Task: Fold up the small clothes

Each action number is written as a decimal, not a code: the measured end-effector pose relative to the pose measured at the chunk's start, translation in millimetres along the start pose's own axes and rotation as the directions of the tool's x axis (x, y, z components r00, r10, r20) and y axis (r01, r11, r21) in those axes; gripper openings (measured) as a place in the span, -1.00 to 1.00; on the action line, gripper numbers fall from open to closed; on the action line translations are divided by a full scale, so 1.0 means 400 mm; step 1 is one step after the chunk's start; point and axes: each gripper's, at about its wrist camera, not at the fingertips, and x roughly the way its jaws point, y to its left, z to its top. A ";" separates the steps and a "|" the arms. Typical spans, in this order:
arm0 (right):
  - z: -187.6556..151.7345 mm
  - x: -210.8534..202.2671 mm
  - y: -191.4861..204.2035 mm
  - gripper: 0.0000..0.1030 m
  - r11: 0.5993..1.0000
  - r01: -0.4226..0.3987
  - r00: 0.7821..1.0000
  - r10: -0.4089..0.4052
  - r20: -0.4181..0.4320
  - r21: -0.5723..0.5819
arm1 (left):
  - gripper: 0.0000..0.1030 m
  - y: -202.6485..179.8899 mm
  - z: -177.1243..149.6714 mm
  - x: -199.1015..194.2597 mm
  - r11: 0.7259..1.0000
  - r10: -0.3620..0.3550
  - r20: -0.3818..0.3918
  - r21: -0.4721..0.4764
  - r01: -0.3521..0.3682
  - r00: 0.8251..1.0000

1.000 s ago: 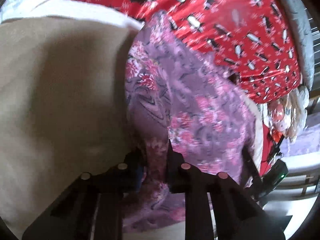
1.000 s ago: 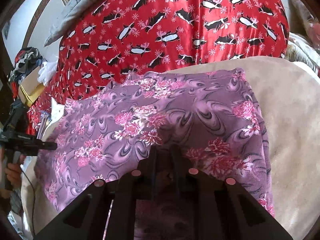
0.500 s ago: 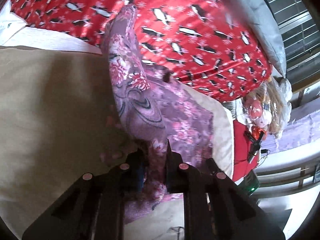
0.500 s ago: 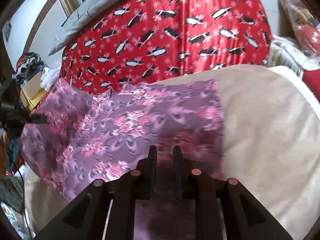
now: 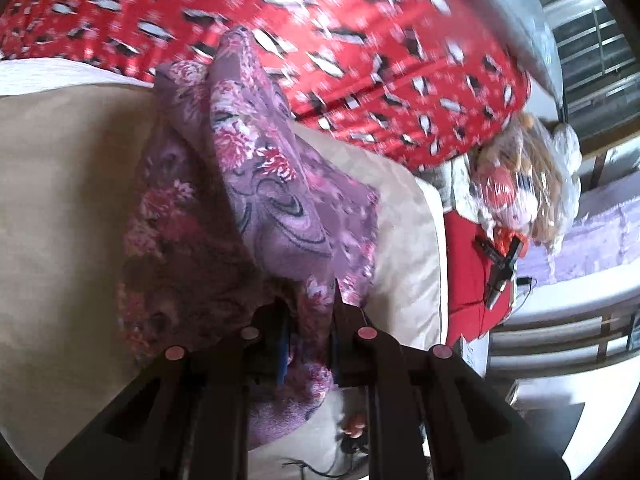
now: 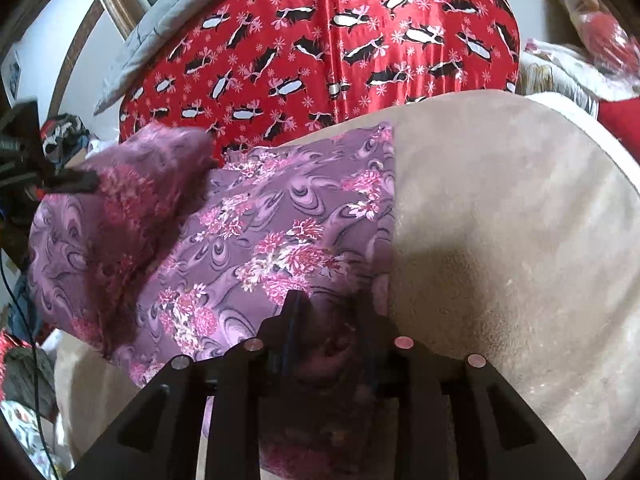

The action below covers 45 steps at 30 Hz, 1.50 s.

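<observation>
The purple floral garment (image 6: 280, 232) lay on the beige cushion (image 6: 500, 240), its far edge against the red penguin-print pillow (image 6: 340, 40). The left gripper (image 5: 310, 312) was pinched on one edge of the cloth, which rose from its fingers in a lifted flap; in the right wrist view that same flap (image 6: 120, 200) stood raised at the left, over the flat part. The right gripper (image 6: 326, 308) had its fingers pressed close with cloth bunched between them, so it seemed to be gripping the near edge, though shadow there made the contact hard to confirm.

The step in hand looked like a fold of the left side across the middle. To do it well, the left gripper should carry its edge over in a low arc and lay it level with the opposite edge (the thin, slippery-looking fabric would likely slump if dropped from height), while the right gripper kept the near edge pinned and taut so the bottom layer did not drag or wrinkle.

As for containers, the only one in view was a clear plastic bag (image 5: 524, 184) beyond the cushion, apparently holding a stuffed toy; nothing of the task sat in it.
</observation>
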 end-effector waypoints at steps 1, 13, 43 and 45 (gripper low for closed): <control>-0.001 0.001 -0.001 -0.46 1.000 0.000 1.000 0.000 0.001 0.004 | -0.76 -0.015 -0.005 0.021 1.000 0.000 -0.014 0.006 0.000 1.000; -0.010 0.006 -0.035 -0.45 0.995 -0.075 0.997 0.074 0.024 0.059 | -0.60 -0.092 -0.055 0.231 0.994 0.083 -0.136 0.079 -0.073 0.987; 0.087 0.024 0.144 -0.82 0.997 -0.071 0.990 0.065 -0.124 -0.044 | 0.04 0.235 -0.132 0.080 1.000 -0.003 0.054 0.011 0.003 0.999; 0.090 -0.032 0.118 -0.85 0.992 -0.123 0.991 0.123 -0.045 -0.004 | 0.04 0.239 -0.138 0.062 0.999 -0.034 0.062 0.024 0.032 0.997</control>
